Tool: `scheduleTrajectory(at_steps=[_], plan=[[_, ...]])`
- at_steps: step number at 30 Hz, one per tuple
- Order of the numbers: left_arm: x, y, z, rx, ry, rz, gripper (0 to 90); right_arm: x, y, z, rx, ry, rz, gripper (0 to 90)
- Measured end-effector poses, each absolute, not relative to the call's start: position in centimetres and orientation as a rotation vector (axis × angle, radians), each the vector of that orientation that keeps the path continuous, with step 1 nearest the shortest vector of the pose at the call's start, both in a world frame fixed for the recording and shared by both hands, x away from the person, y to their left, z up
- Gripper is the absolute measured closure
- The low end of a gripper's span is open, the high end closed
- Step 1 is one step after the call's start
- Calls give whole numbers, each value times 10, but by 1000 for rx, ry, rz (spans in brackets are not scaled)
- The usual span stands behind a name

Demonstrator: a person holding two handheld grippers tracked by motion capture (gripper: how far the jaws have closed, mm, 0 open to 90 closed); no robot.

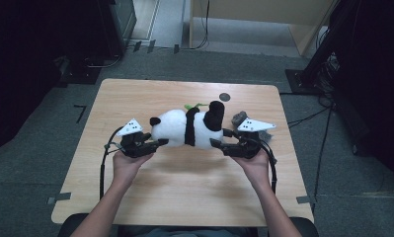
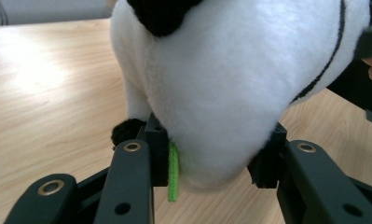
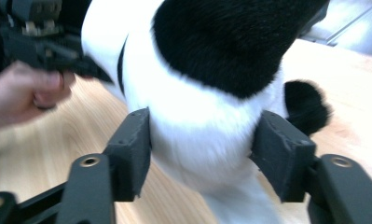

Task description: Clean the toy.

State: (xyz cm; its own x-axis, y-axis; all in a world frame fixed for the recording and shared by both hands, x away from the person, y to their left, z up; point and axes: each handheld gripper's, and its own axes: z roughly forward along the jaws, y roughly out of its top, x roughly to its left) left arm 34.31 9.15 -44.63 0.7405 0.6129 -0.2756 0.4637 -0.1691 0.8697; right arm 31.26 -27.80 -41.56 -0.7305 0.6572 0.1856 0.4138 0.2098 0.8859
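Observation:
A black-and-white plush panda (image 1: 184,129) lies on its side across the middle of the wooden table (image 1: 184,192). My left gripper (image 1: 162,143) is at its head end. In the left gripper view the two pads (image 2: 158,149) press into the white head (image 2: 221,93), with a green strip (image 2: 173,177) hanging beside the left pad. My right gripper (image 1: 219,138) is at the rear end. In the right gripper view both pads (image 3: 134,149) lie against the white fur of the body (image 3: 202,135), below a black patch (image 3: 230,42). A black paw (image 3: 305,105) sticks out at the right.
A small dark round disc (image 1: 224,97) sits near the table's far edge. A grey lump (image 1: 239,117) lies behind my right gripper. A green bit (image 1: 194,105) pokes out behind the panda. Dark stands and cables line the floor at both sides.

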Motion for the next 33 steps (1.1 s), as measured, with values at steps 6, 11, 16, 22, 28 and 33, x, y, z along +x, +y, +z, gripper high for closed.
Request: scheduleTrajectory(at_steps=[6,11,16,22,28,33], plan=[[346,105,-441,1738,867,106,616,312,-283,-434,1023,2306,1491,388],[345,99,-442,1740,847,0,602,318,-272,-444,1003,2351,1464,384],[346,94,-448,1778,899,40,460,320,-262,-450,1029,2399,1382,438],[343,88,-448,1800,885,87,287,316,-264,-443,1016,2379,1399,451],[343,86,-449,1822,889,47,275,310,-270,-436,1002,2357,1427,448],[342,84,-449,1823,892,24,274,307,-271,-431,983,2330,1435,450]])
